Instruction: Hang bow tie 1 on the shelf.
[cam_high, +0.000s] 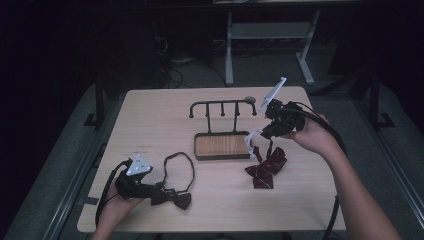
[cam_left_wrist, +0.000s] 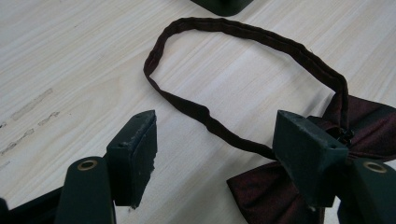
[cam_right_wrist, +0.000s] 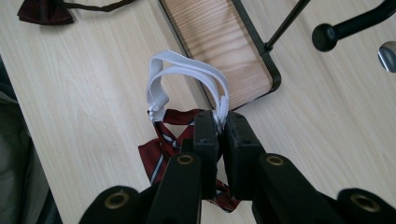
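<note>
Worktop (cam_high: 150, 110) carries a hook rack w/ wood base (cam_high: 221, 145), just ahead of the right gripper (cam_right_wrist: 222, 122), prob where the ties get hung. Striped red bow tie (cam_high: 266, 169) hangs below right gripper, partly lifted. Right gripper is clamped tight on its white strap (cam_right_wrist: 187, 70), loop held up, likely for hooking. Dark bow tie (cam_left_wrist: 271, 186) lies flat between left gripper (cam_left_wrist: 215, 140) jaws, spread wide, strap loop (cam_left_wrist: 243, 35) ahead, nothing held.

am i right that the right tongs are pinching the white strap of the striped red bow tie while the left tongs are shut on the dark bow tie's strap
Partly. The right tongs do pinch the white strap of the striped red bow tie. But the left gripper view shows the left tongs open, jaws apart, astride the dark bow tie's strap, not shut on it.
</note>
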